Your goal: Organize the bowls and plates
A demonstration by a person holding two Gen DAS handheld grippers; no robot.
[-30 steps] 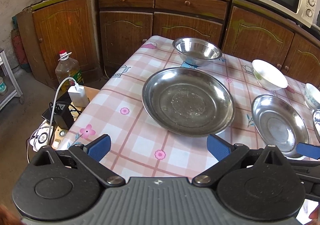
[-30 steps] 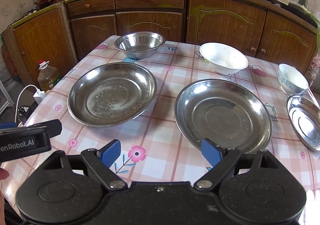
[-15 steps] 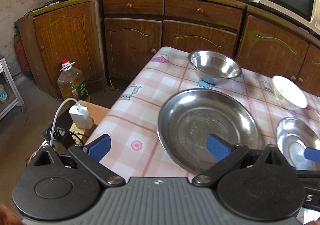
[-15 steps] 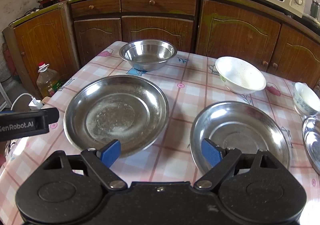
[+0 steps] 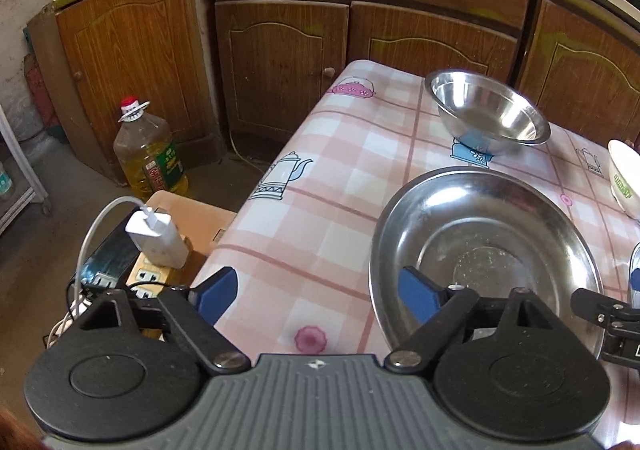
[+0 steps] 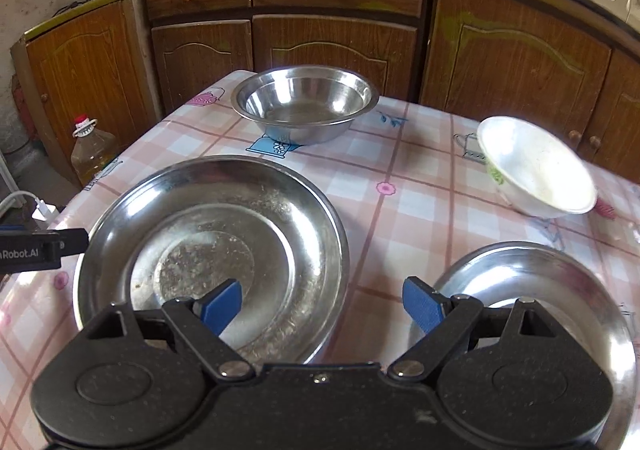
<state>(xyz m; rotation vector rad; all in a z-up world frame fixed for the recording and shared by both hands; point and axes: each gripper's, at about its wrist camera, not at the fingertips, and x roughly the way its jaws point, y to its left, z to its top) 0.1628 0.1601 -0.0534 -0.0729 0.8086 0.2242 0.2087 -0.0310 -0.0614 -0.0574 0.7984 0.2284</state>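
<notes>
A large steel plate [image 5: 484, 250] [image 6: 208, 250] lies on the checked tablecloth [image 5: 340, 177]. My left gripper [image 5: 318, 296] hangs low at the plate's left rim, which lies between its closing jaws; the pads do not touch it. My right gripper [image 6: 320, 306] is open and straddles the plate's right rim, its right pad near a smaller steel plate [image 6: 540, 282]. Behind stand a steel bowl [image 5: 486, 117] [image 6: 306, 109] and a white bowl [image 6: 536, 169] [image 5: 624, 177].
Brown cabinets [image 5: 280, 49] close off the far side right behind the table. Left of the table's edge, on the floor, stand an oil bottle [image 5: 150, 153] and a power strip with a white charger [image 5: 156, 238]. Pots and a kettle sit on the counter.
Both grippers have moved forward and down, close to the large plate, whose rims now lie between their jaws. The left gripper's pads have drawn a little closer together.
</notes>
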